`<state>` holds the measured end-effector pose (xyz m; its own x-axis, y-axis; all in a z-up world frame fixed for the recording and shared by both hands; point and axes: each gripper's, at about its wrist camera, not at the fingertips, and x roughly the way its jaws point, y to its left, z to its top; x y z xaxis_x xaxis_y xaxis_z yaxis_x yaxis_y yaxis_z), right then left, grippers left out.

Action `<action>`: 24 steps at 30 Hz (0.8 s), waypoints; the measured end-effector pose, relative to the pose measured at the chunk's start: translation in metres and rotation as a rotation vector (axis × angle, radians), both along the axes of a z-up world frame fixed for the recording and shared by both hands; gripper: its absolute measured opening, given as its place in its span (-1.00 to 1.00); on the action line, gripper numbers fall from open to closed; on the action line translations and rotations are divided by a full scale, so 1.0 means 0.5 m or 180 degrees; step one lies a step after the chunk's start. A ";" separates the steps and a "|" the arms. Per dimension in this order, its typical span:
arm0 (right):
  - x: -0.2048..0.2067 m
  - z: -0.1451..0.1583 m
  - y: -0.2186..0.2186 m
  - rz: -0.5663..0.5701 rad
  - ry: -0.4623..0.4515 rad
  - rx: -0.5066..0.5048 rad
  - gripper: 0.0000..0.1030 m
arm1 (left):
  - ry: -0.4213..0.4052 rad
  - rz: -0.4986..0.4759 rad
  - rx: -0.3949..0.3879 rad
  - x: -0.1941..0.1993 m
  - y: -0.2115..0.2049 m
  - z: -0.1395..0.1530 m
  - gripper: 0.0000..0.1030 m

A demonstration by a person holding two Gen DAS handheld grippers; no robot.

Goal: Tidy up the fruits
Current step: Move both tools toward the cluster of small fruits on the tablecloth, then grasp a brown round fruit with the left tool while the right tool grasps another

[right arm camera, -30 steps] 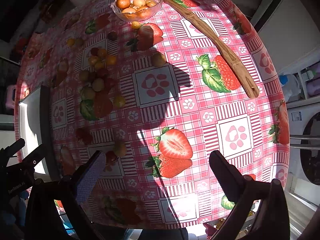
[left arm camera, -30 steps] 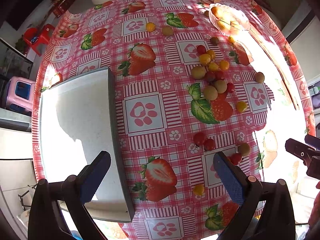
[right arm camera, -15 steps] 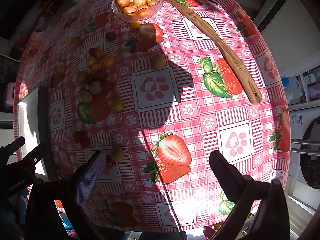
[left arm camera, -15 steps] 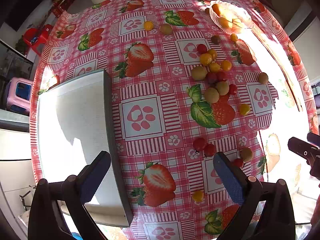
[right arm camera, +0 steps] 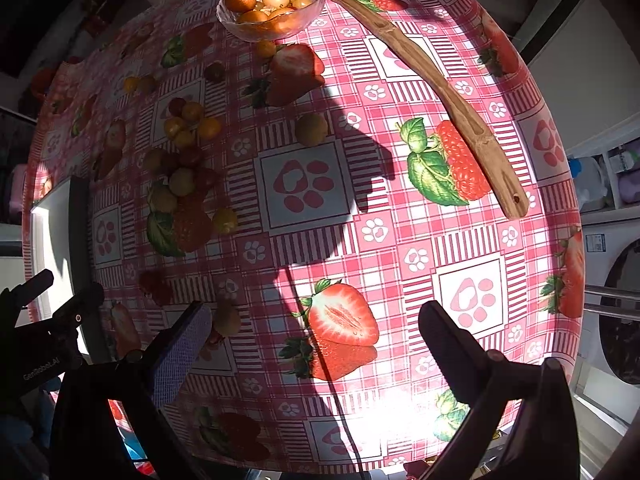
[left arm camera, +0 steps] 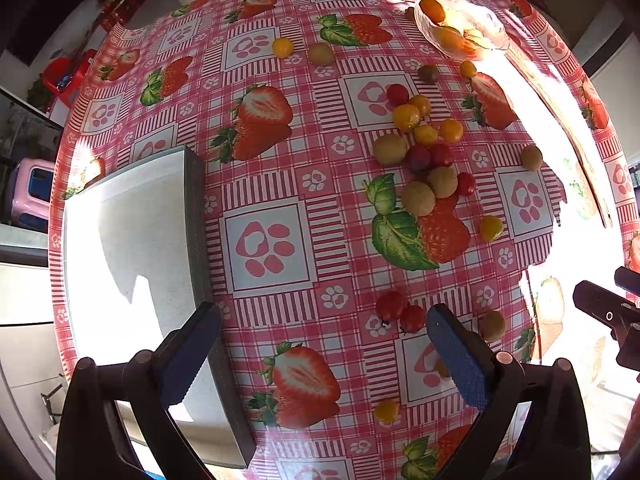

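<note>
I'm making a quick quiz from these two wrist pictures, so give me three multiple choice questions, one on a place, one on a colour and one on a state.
1. Where does the glass bowl stand?
A. at the table's far edge
B. on the white tray
C. on the floor

2. What colour are the two tomatoes nearest the left gripper?
A. green
B. red
C. purple

3. How is the right gripper?
A. shut on a fruit
B. open, empty
C. holding the wooden stick

Key: 1 A, it sits far across the cloth; 2 B, both look red; 3 B, fingers spread, nothing between.
</note>
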<state>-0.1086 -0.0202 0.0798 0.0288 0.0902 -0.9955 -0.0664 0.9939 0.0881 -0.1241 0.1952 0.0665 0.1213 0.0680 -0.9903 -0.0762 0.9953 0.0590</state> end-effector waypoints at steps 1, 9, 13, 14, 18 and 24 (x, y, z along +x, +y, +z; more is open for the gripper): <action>0.002 -0.004 -0.001 0.0004 0.0004 -0.0001 1.00 | -0.0004 -0.0006 0.0000 0.004 -0.002 -0.004 1.00; 0.043 -0.033 -0.002 0.0025 0.0012 -0.0051 1.00 | -0.0068 -0.0086 -0.0035 0.052 -0.025 -0.038 1.00; 0.074 -0.050 -0.001 0.0046 -0.0007 0.0012 1.00 | -0.0119 -0.0152 -0.0058 0.076 -0.041 -0.057 1.00; 0.081 -0.055 0.000 0.0043 -0.0006 0.0027 1.00 | -0.0132 -0.0172 -0.0052 0.081 -0.045 -0.061 1.00; 0.117 -0.075 -0.001 0.0009 -0.0041 0.0112 1.00 | -0.0184 -0.0238 -0.0027 0.101 -0.061 -0.079 1.00; 0.163 -0.100 0.006 0.0011 -0.0117 0.0177 0.81 | -0.0232 -0.0238 -0.0054 0.117 -0.073 -0.100 0.90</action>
<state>-0.0273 -0.0174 0.0295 0.0650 0.1454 -0.9872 -0.0740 0.9873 0.1405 -0.0655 0.1589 0.0166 0.1971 0.0394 -0.9796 -0.0053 0.9992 0.0391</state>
